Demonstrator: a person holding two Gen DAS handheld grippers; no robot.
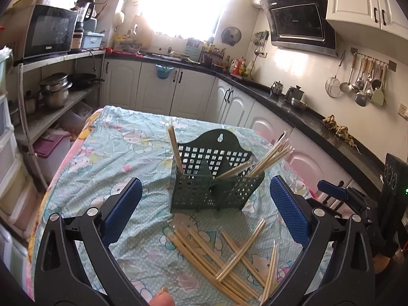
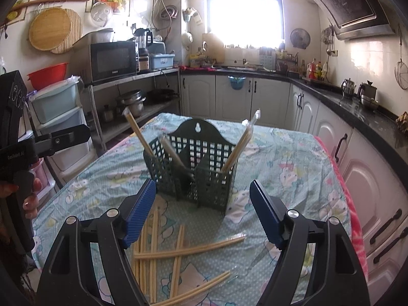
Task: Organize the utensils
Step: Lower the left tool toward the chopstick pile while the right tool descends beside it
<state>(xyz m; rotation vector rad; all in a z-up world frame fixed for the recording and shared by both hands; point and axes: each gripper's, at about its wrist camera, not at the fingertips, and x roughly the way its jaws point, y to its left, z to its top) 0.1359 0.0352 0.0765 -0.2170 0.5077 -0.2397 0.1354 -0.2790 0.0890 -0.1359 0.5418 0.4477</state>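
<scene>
A dark green lattice utensil holder (image 1: 216, 178) stands upright on the cartoon-print tablecloth (image 1: 114, 158), also in the right wrist view (image 2: 193, 163). Several wrapped bamboo chopsticks lean in its compartments (image 1: 267, 158) (image 2: 238, 148). Several loose chopsticks (image 1: 219, 260) lie on the cloth in front of it, also in the right wrist view (image 2: 178, 252). My left gripper (image 1: 205, 204) is open and empty above the loose chopsticks. My right gripper (image 2: 202, 214) is open and empty, just in front of the holder.
The table's left edge drops to shelves with pots (image 1: 54, 89) and a microwave (image 1: 48, 30). White cabinets and a black counter (image 1: 306, 112) run behind and to the right. The left gripper's handle (image 2: 20, 137) shows at the right view's left edge.
</scene>
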